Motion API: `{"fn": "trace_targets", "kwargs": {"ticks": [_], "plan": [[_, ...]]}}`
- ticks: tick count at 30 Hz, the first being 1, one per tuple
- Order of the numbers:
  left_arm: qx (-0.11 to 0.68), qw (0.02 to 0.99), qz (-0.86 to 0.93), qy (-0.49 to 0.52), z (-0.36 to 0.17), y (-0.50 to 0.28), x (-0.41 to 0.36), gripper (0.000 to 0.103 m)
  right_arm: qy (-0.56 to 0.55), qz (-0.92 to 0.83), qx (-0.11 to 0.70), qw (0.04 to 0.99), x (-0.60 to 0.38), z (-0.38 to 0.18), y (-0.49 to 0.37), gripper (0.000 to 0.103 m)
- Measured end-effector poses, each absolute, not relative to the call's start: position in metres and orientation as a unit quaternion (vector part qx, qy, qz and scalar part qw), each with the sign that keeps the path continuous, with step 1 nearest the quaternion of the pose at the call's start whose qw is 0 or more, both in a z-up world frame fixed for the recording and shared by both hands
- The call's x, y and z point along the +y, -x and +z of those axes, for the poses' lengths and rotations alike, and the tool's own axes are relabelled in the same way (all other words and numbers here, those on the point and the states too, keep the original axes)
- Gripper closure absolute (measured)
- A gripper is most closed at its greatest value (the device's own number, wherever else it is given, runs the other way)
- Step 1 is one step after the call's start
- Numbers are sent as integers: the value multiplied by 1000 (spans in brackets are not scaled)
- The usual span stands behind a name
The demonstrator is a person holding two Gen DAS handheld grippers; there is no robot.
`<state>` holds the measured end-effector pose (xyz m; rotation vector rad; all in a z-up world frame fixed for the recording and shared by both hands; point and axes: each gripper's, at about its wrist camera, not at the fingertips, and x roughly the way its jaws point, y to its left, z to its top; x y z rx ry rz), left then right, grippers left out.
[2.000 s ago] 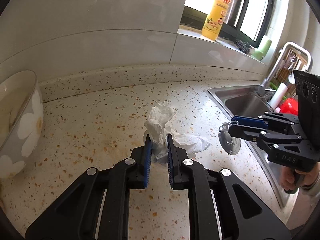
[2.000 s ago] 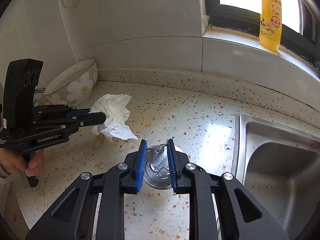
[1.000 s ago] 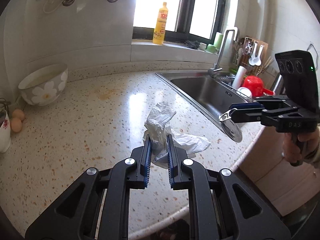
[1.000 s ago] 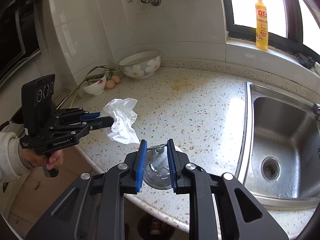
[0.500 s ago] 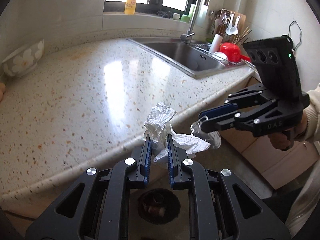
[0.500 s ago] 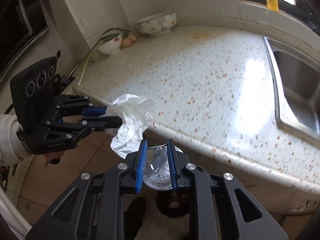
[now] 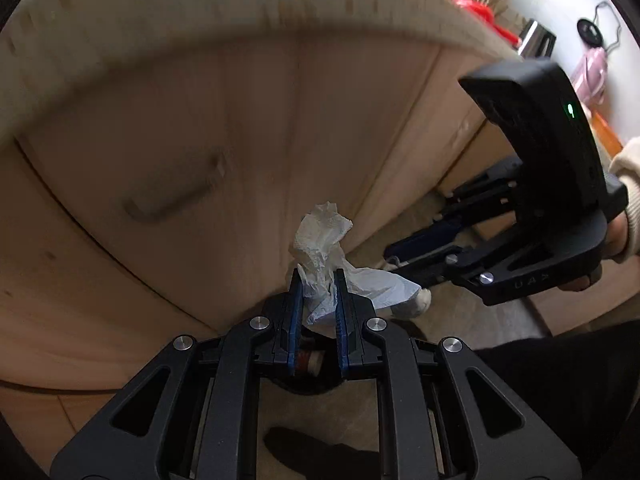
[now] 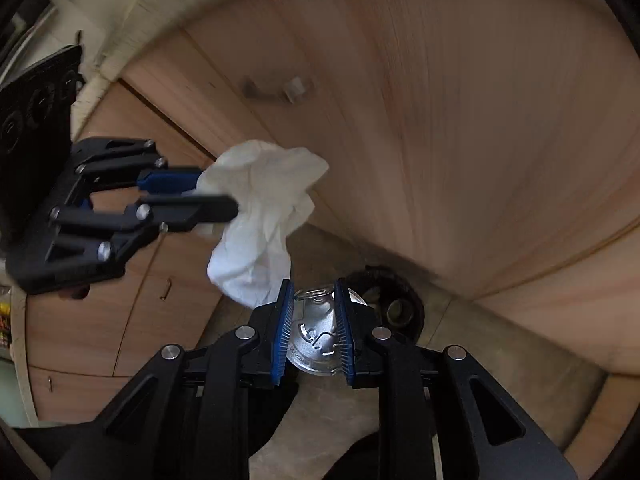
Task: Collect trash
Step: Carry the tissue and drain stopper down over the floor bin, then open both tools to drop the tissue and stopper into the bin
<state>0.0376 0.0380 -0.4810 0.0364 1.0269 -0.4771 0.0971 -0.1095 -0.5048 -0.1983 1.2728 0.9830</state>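
My left gripper (image 7: 317,280) is shut on a crumpled white tissue (image 7: 322,248), held in the air in front of the wooden cabinet doors. The tissue also shows in the right wrist view (image 8: 260,216), hanging from the left gripper (image 8: 218,196). My right gripper (image 8: 313,296) is shut on a round metal can lid with a pull tab (image 8: 316,332). In the left wrist view the right gripper (image 7: 390,258) is at the right, close beside the tissue. A dark round trash bin (image 8: 394,304) stands on the floor below both grippers; it partly shows in the left wrist view (image 7: 308,360).
Wooden cabinet doors (image 7: 200,152) with a metal handle (image 7: 172,196) fill the background. The speckled counter edge (image 7: 160,40) curves overhead. A person's hand (image 7: 624,232) holds the right gripper. Beige floor tiles (image 8: 500,360) lie around the bin.
Both grippers have dropped from counter height to below the counter edge, in front of the cabinets and over the bin. Each still holds its item.
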Motion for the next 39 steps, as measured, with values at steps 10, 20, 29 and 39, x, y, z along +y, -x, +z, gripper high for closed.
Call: {"fn": "trace_targets", "kwargs": {"ticks": [10,20,29,39], "plan": [[557,803,-211,-30,-594,-31,19,89,105,413,606,671,-95,-613,-92,85],[590,795,-139,-1,-649,-37,26,71,111,389,634,659,-106,-646,-80,85],[556,821,-128,30,-609,-32,36,43,132,402,600,679,-114,-592,-67,85],[512,851,-111,32,-499,0,35,40,130,420,568,696,-141,-470,-42,84]]}}
